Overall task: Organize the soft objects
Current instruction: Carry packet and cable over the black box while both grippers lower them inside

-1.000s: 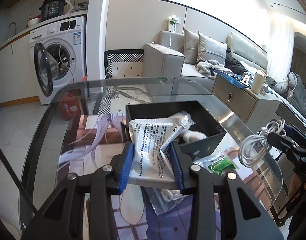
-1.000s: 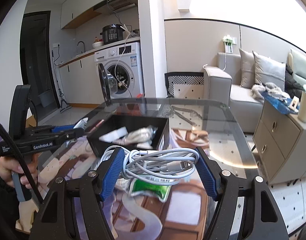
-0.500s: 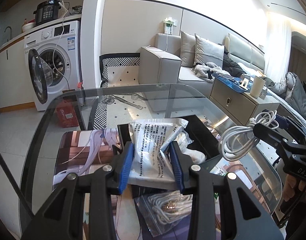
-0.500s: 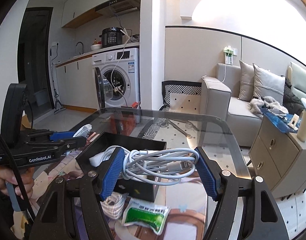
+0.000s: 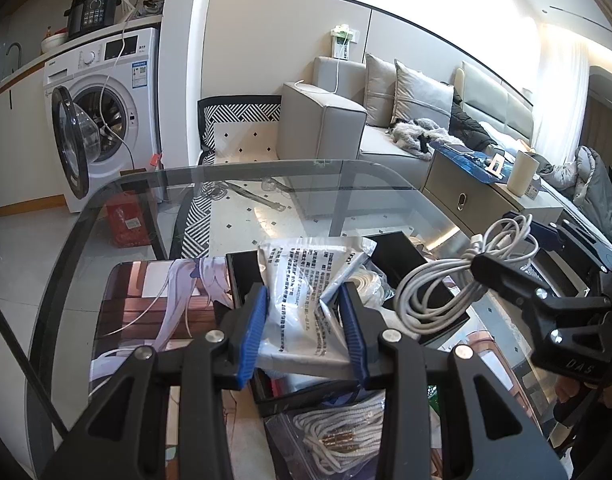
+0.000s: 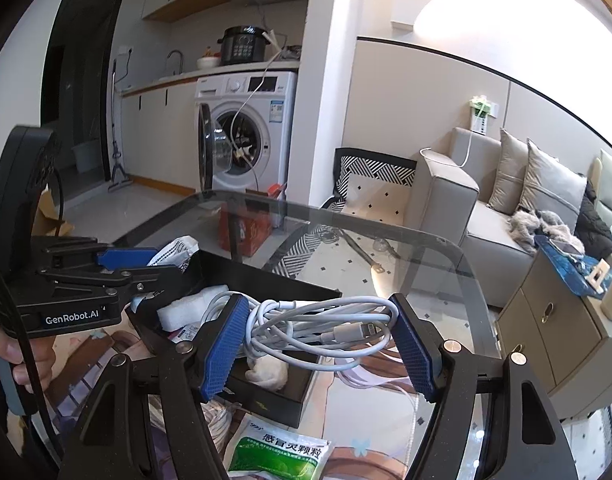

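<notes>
- Left hand-held gripper (image 5: 303, 326): blue pads clamped on a white printed sachet (image 5: 301, 280), which is held above the near part of the black box (image 5: 398, 254).
- Right hand-held gripper (image 6: 320, 344): blue pads closed on a coiled white charging cable (image 6: 326, 328), held over the black box; in the left wrist view the same cable (image 5: 446, 280) hangs over the box's right side.
- Black box: stands on the glass desk (image 5: 265, 176), on a printed desk mat (image 5: 153, 300); inside it lie a white foam-like piece (image 6: 185, 308) and other pale soft items.
- Clear bag of white cord (image 5: 338, 436): lies on the desk just in front of the box, below the left hand-held gripper.
- Green-and-white sachet (image 6: 281, 456): lies on the desk just beside the box's near corner, under the right hand-held gripper.
- Background: washing machine (image 5: 105, 108) with its door open, a multicooker (image 5: 91, 12) on top; grey sofa (image 5: 346, 120) with cushions.
</notes>
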Tool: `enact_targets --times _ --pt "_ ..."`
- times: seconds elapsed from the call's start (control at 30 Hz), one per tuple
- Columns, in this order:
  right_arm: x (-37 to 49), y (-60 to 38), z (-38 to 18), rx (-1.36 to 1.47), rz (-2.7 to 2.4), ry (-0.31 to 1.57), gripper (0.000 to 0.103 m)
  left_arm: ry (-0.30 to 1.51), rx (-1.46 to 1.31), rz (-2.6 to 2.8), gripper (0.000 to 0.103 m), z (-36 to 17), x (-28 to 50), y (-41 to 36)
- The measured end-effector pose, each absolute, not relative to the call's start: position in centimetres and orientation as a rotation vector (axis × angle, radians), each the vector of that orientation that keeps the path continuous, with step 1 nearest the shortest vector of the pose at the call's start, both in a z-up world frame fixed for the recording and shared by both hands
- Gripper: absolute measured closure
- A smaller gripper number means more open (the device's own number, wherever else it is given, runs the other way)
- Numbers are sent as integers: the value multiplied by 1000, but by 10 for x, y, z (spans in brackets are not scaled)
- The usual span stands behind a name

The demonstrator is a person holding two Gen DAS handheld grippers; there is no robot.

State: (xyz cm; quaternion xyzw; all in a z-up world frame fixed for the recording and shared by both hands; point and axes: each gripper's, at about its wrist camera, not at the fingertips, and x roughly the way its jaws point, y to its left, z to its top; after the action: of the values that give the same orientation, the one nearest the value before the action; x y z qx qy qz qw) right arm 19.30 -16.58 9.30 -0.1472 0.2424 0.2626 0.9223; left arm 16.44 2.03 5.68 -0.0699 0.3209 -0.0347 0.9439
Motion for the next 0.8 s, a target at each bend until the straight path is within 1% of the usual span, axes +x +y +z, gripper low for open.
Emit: enact_targets --times 0.33,0.8 --pt "208 -136 73 -464 593 523 32 675 -150 -68 67 47 177 20" --pt "231 -113 51 -530 701 593 32 686 -133 -68 67 38 189 18"
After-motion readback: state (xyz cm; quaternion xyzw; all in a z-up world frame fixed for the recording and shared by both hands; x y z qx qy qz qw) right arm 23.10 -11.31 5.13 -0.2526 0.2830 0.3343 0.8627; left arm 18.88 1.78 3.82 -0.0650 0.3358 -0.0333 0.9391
